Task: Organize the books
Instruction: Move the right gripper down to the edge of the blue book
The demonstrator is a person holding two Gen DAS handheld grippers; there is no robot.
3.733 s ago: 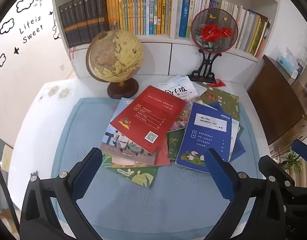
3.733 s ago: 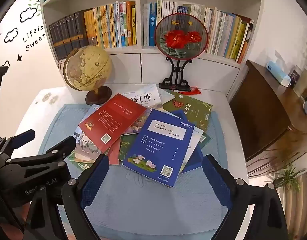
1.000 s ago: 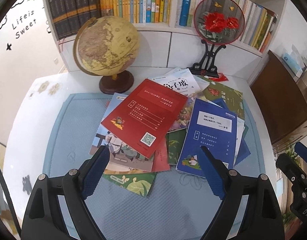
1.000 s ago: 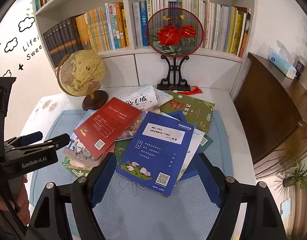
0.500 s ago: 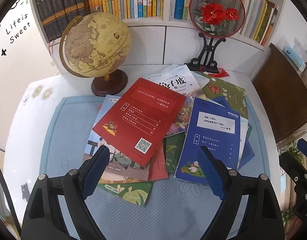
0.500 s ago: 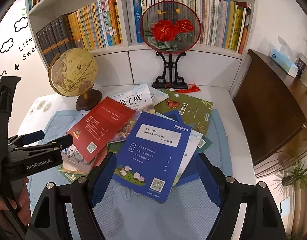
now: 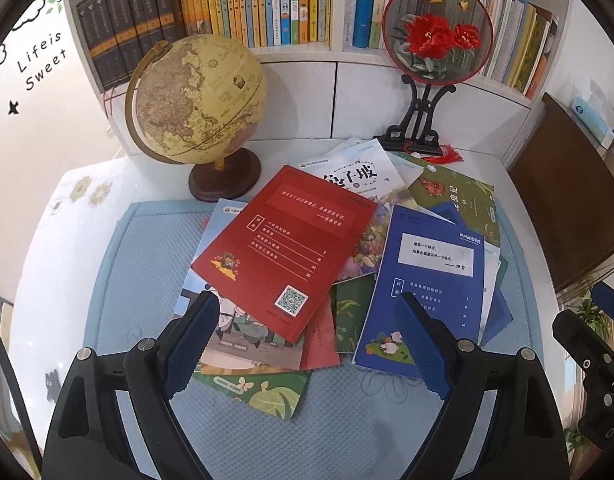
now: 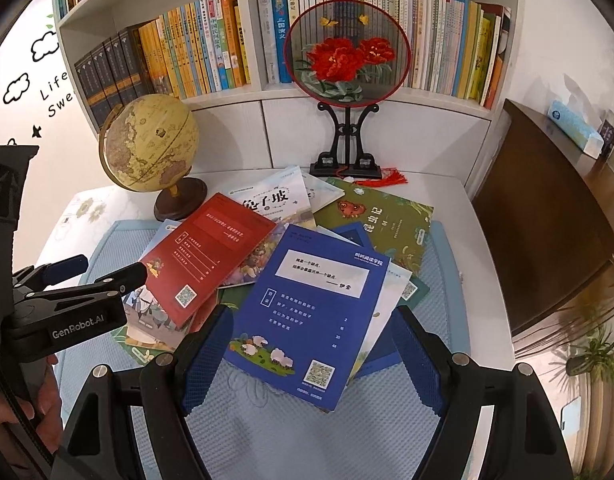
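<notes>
Tongs, left gripper [image 7: 307, 344] and right gripper [image 8: 307, 360], gape empty; thin glossy blue paperback [image 8: 311, 312] beside brown globe [image 8: 151, 144] looks light, floppy, slippery, so I'd pinch its near edge.

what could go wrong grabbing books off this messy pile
1. The glossy red paperback lies tilted on top of other books; lifting it may drag or scatter those beneath.
2. The blue paperback overhangs thin booklets, so the open right tongs could pinch several at once.
3. The antique-style tan globe stands close behind the pile; a sliding book might knock its base.
</notes>
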